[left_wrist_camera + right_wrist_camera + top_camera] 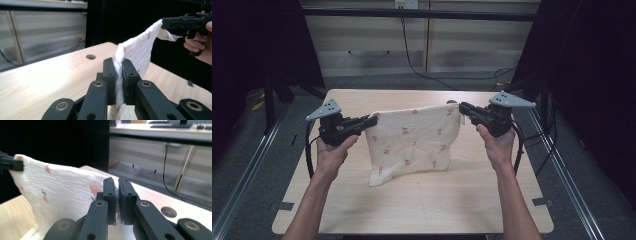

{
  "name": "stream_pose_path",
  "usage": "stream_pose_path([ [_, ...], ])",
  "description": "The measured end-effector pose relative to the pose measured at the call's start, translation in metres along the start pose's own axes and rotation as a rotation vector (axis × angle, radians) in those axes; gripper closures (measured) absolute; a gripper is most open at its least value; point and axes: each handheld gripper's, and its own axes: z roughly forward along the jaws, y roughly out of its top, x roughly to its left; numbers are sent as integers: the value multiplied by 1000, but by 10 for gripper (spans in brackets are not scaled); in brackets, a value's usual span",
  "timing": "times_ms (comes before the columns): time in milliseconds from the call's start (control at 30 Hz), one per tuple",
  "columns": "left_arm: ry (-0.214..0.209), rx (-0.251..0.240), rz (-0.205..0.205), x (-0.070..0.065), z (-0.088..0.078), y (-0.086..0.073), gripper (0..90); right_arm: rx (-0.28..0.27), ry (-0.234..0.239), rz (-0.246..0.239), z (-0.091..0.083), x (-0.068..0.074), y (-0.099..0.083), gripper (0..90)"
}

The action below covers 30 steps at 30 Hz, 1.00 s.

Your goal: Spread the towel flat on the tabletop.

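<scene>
Soft nubby white cloth [414,142]; matt pale wood table [412,205]; matt black plastic jaws.

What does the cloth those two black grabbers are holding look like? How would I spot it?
Look at the pale wooden table. Above its middle hangs a cream cloth dotted with small pink prints, stretched between the left gripper and right gripper, each pinching a top corner.

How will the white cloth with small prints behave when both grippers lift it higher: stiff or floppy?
Probably floppy: the cloth sags between the left gripper and the right gripper, its lower edge draping onto the table. It looks light and thin, so it should swing. The textured weave probably resists slipping.
</scene>
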Motion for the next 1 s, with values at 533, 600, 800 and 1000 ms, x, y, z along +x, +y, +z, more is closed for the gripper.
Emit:
stream_pose_path([
  [533, 198, 148, -135, 74, 49, -31, 694, 183, -40, 84, 92, -39, -39, 735],
  [600, 220, 133, -169, 81, 44, -34, 631, 190, -37, 94, 94, -39, -41, 713],
  [800, 237, 143, -172, 84, 28, -38, 548, 219, 1, 52, 87, -25, -48, 676],
  [1000, 159, 209, -152, 58, 22, -73, 592, 288, 49, 49, 73, -13, -81, 665],
])
